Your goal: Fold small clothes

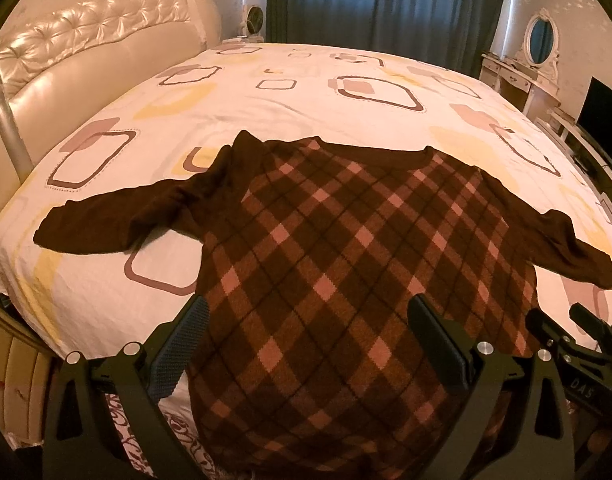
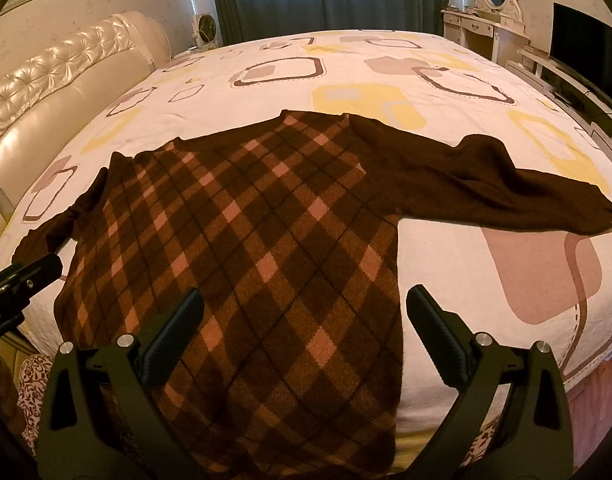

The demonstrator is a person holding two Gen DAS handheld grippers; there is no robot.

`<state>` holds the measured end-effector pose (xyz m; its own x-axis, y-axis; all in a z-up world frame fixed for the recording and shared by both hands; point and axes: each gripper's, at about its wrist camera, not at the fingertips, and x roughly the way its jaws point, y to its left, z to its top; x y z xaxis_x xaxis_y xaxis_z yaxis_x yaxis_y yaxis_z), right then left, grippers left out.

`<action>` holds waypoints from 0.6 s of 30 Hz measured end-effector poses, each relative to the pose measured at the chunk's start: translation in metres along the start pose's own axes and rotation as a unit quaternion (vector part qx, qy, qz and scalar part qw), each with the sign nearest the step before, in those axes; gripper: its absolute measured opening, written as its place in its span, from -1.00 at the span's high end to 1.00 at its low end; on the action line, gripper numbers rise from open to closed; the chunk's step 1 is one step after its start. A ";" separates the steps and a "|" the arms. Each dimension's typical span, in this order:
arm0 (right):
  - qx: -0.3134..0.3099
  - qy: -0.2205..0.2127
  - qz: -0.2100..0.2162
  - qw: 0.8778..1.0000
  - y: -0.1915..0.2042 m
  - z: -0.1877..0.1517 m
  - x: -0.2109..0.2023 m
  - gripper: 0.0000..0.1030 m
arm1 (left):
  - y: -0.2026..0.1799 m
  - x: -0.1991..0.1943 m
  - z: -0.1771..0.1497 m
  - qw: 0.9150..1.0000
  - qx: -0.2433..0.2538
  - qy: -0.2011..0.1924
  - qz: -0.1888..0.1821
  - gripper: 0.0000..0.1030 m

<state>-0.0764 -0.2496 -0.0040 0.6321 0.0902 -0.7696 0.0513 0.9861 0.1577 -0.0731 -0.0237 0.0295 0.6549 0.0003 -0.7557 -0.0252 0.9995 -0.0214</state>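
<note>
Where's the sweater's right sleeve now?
In the right wrist view the right sleeve lies spread flat on the bed, stretching out right of the sweater toward the TV side.

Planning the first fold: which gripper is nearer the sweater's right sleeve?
Right. The right gripper hovers by the hem below that right sleeve; the left gripper sits across the body.

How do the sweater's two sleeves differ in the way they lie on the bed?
The left sleeve is bunched and wrinkled near the shoulder, while the right sleeve lies smoother and straighter. The left sleeve points toward the padded headboard; the right sleeve points toward the side with the TV. Both are plain dark brown, spread outward from the checked body, unfolded.
</note>
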 end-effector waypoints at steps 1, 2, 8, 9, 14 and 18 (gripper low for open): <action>0.000 0.000 0.000 1.000 0.000 0.000 0.000 -0.96 | 0.000 0.001 0.000 1.000 0.000 0.001 0.000 -0.93; 0.000 0.000 0.000 1.000 0.000 0.000 0.000 -0.96 | 0.000 0.001 0.000 1.000 -0.001 0.001 0.000 -0.93; 0.000 0.000 0.000 1.000 0.000 0.000 0.000 -0.96 | 0.001 0.002 -0.001 1.000 -0.001 0.002 0.001 -0.93; 0.000 0.000 0.000 1.000 0.000 0.000 0.000 -0.96 | 0.001 0.002 -0.001 1.000 -0.002 0.002 0.000 -0.93; 0.000 0.000 0.000 1.000 0.001 0.000 0.000 -0.96 | 0.001 0.002 -0.001 1.000 -0.001 0.002 0.000 -0.93; 0.000 0.000 -0.001 1.000 0.001 0.000 0.000 -0.96 | 0.001 0.002 -0.001 1.000 -0.001 0.003 0.000 -0.93</action>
<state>-0.0762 -0.2489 -0.0039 0.6321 0.0891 -0.7698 0.0517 0.9863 0.1566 -0.0727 -0.0225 0.0271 0.6500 -0.0001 -0.7600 -0.0262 0.9994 -0.0225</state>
